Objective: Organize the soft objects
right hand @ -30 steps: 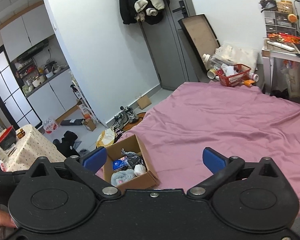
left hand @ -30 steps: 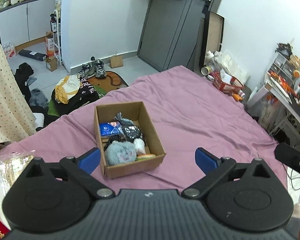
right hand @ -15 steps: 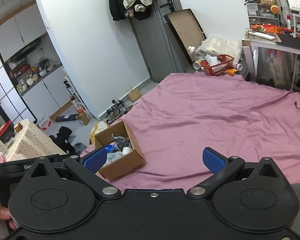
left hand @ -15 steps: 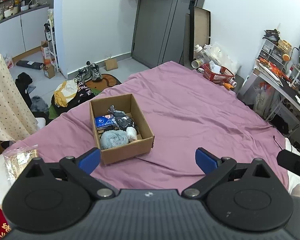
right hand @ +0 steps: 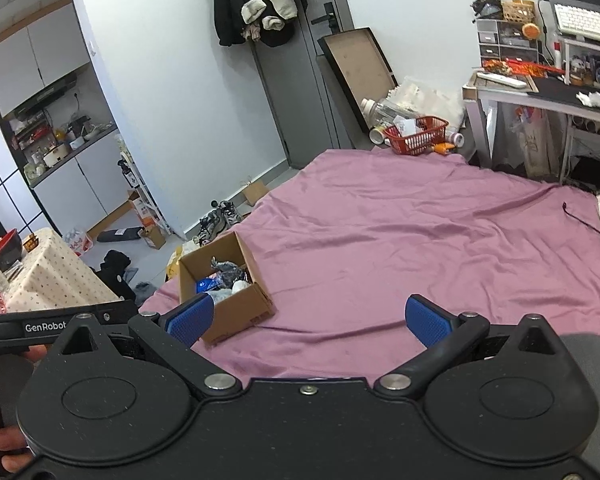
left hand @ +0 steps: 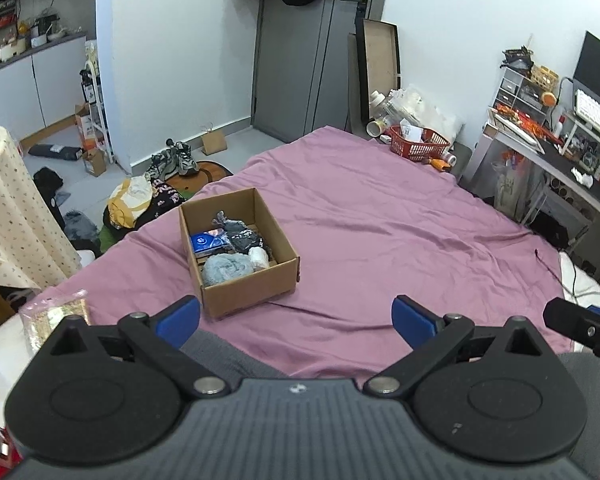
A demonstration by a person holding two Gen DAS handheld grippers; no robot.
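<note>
**Both tools held wide over the bed, soft things gathered in the box**

Left of the cardboard box (left hand: 238,250), off the bed, stood a table with a spotted cloth (left hand: 10,216), and a heap of clothes (left hand: 140,200) lay on the floor just beyond the box's far-left corner. The left tool (left hand: 296,318) hung near the box's front wall, its blue pads spread wide with nothing between them. The box sat on the purple bedsheet (left hand: 380,232), open-topped, presumably so soft items could be dropped in from above. Inside it lay a fluffy grey-blue bundle (left hand: 225,266) at the front, a white roll (left hand: 259,258) touching its right side, a blue packet (left hand: 208,240) behind, and dark cloth (left hand: 240,236) toward the back. The right tool (right hand: 306,318) was likewise fully spread and empty, its left pad overlapping the box's front corner in view. Right of the box the sheet was bare; a red basket (left hand: 420,144) sat well beyond it at the bed's far edge. Nothing blocked access to the box.
</note>
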